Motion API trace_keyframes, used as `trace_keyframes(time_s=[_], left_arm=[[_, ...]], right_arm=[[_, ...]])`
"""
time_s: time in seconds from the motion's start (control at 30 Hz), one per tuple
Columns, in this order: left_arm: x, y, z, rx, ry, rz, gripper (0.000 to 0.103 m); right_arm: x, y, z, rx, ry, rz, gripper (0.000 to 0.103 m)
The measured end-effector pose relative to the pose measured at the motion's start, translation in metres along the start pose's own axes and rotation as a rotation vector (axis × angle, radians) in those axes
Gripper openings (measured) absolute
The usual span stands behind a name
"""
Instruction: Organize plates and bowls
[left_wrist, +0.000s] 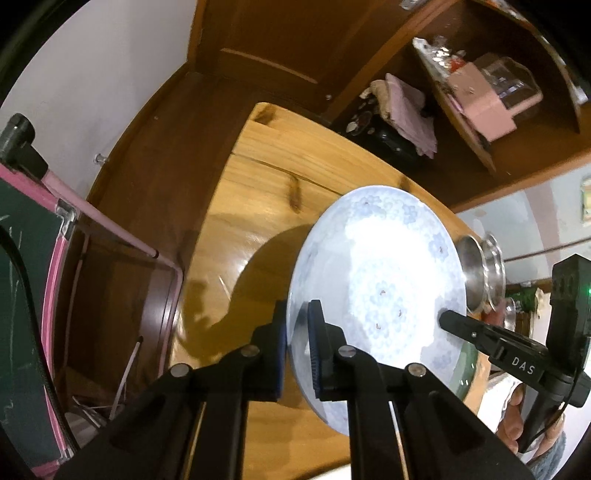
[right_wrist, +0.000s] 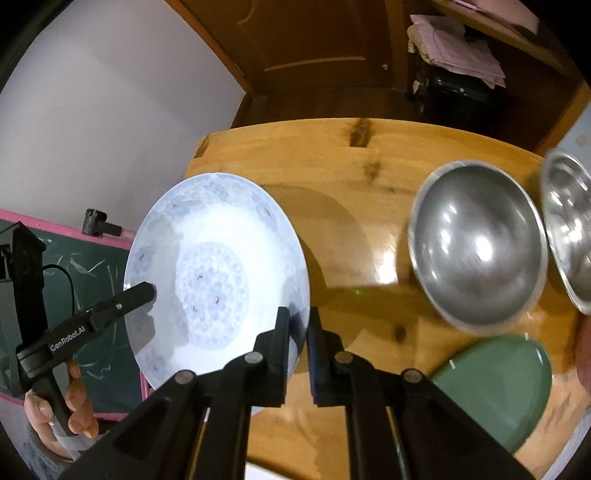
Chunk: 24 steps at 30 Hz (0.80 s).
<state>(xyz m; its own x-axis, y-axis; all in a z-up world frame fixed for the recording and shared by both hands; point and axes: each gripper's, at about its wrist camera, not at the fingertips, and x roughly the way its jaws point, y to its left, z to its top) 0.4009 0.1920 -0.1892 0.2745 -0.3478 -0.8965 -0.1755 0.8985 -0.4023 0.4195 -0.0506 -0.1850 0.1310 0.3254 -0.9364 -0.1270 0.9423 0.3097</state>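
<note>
Both tongs are clamped shut on one plate, opposite rims. The left tongs pinch the rim of the blue-flowered plate on its left side, and the right tongs pinch the rim on its right side, jaws nearly closed with only the thin edge between the pads. The plate is off the desk, tilted, its shadow falling on the wood below.

Two steel bowls sit side by side at the right of the desk, and a green plate lies near the front edge, close under the right tongs. Cannot tell where the flowered plate is meant to land; probably onto the green plate as a stack.

Risks from here:
- The grip is on a glazed, slick rim only; if either hand pulls outward or twists differently from the other, the plate slips out and drops.
- The tilt makes sliding out of the pads more likely.
- Swinging right could knock the nearer steel bowl.
- Setting down off-centre on the green plate, close to the desk edge, could tip both off.
</note>
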Motion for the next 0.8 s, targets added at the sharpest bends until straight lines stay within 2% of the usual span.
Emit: trace_keyframes(time_s=[0.47,0.8], left_arm=[[-0.09,-0.042,-0.118,0.094,-0.019,0.017,0.008],[-0.126,-0.044,-0.205,0.154,-0.044,0.016,0.009]], right_arm=[[-0.089,-0.003,-0.113,0.011,-0.057,0.022,0.008],[-0.118,0.001,-0.2,-0.015,-0.098,0.035,0.008]])
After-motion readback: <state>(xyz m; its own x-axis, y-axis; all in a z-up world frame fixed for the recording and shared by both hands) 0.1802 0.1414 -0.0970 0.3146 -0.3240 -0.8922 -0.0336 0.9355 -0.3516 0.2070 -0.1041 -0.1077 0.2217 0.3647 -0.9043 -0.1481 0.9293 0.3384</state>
